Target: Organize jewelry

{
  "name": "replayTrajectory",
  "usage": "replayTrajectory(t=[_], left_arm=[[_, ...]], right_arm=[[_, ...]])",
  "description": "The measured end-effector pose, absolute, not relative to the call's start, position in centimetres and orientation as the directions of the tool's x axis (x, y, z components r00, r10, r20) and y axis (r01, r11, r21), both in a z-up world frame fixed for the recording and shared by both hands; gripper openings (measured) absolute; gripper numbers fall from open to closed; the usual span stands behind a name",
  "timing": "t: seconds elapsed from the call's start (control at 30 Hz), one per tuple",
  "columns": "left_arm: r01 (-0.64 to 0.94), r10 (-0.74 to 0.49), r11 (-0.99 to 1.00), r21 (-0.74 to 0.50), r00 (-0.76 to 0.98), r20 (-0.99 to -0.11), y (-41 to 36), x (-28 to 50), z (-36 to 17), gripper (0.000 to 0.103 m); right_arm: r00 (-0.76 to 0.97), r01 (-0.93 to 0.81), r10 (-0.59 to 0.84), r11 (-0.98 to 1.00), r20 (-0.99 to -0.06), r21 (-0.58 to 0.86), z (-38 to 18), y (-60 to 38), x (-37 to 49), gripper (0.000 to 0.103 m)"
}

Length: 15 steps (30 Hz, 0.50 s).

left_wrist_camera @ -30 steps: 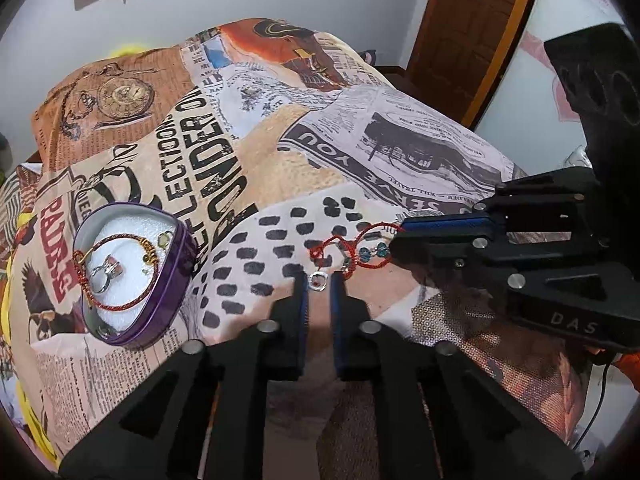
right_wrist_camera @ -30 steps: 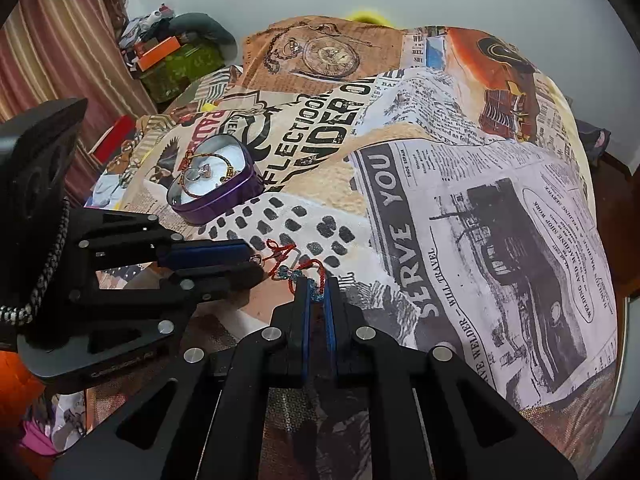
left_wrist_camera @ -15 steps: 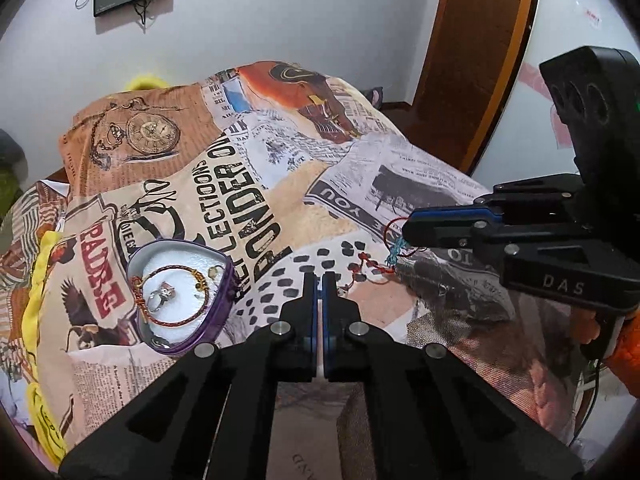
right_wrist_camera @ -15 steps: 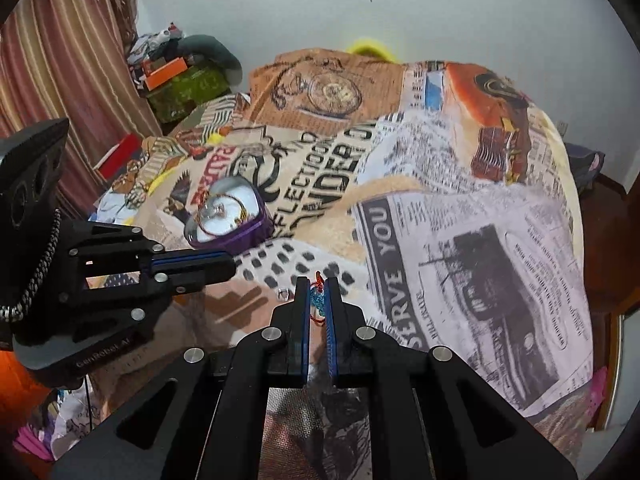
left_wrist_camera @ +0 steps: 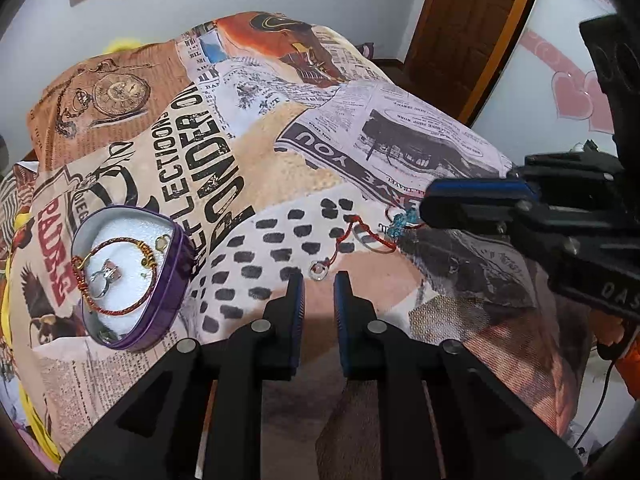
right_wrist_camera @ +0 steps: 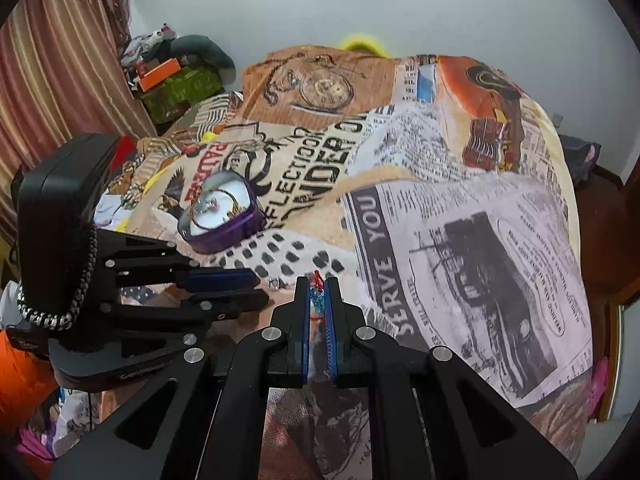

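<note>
The right claw (right_wrist_camera: 318, 300) pinches the red cord bracelet (left_wrist_camera: 360, 236) by its blue beads above the bed (left_wrist_camera: 280, 168); the left claw (left_wrist_camera: 319, 288) is opening, empty (silver ring just ahead). Carry it clear to the purple heart-shaped tin (left_wrist_camera: 176, 264).

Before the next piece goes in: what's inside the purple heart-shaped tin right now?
Inside the purple heart-shaped tin, on its white padding: a red-and-gold cord bracelet looped around a silver ring. A small metal piece sits at the near wall. Anything under the padding is hidden.
</note>
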State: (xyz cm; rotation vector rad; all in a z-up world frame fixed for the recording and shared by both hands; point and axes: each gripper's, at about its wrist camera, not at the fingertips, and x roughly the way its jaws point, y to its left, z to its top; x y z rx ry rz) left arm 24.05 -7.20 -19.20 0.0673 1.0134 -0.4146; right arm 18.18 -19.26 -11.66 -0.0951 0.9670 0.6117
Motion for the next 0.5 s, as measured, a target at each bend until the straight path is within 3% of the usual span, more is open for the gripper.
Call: replayTrajectory(t=[0.27, 0.4, 0.5], left_arm=[[0.366, -0.312, 0.919, -0.146, 0.449, -0.837, -7.6, 25.0, -19.6, 0.013], [0.361, -0.308, 0.922, -0.142, 0.459, -0.833, -7.5, 25.0, -19.6, 0.0], [0.35, -0.308, 0.926, -0.145, 0.474, -0.825, -7.1, 24.8, -19.3, 0.0]], right_arm=[[0.402, -0.516, 0.445, 0.832, -0.801, 0.203, -12.5, -20.2, 18.0, 0.006], [0.404, -0.511, 0.448, 0.834, -0.798, 0.209, -12.5, -20.4, 18.1, 0.006], [0.415, -0.508, 0.451, 0.835, -0.79, 0.21, -12.0, -20.5, 18.2, 0.006]])
